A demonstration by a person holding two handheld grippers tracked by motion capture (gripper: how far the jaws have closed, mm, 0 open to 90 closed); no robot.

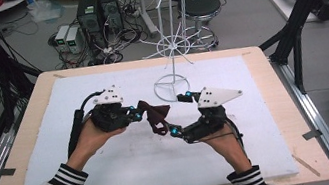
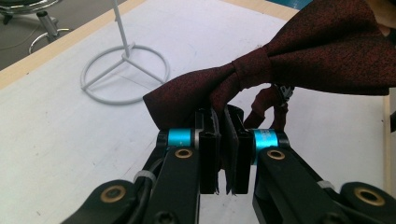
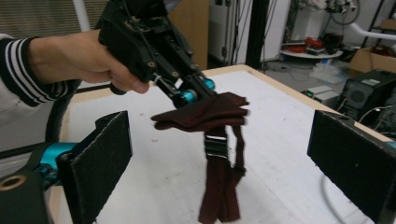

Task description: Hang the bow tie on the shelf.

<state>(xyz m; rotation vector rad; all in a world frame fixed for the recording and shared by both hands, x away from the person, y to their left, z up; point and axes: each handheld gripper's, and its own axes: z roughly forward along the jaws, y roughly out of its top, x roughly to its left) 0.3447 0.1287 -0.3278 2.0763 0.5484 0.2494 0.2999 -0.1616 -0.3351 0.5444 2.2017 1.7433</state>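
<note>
**Bow tie held up, strap dangling**

Left claw (image 2: pixel 223 154) is clamped tight on the dark red bow tie (image 1: pixel 154 113), lifted above the white surface (image 1: pixel 115 171). Right claw (image 3: pixel 219 154) gapes wide, empty; best to catch the hanging strap (image 3: pixel 219 196) below its clasp.

The bow tie (image 2: pixel 299 56) runs off the left gripper view's right edge.

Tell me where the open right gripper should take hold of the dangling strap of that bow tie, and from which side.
Probably best just below the metal clasp, where the strap hangs as one narrow band under the bow tie. The left gripper already pinches the bow's wing, so the strap dangles free. The right gripper faces it with jaws wide on either side: push straight ahead and shut across its width.
</note>
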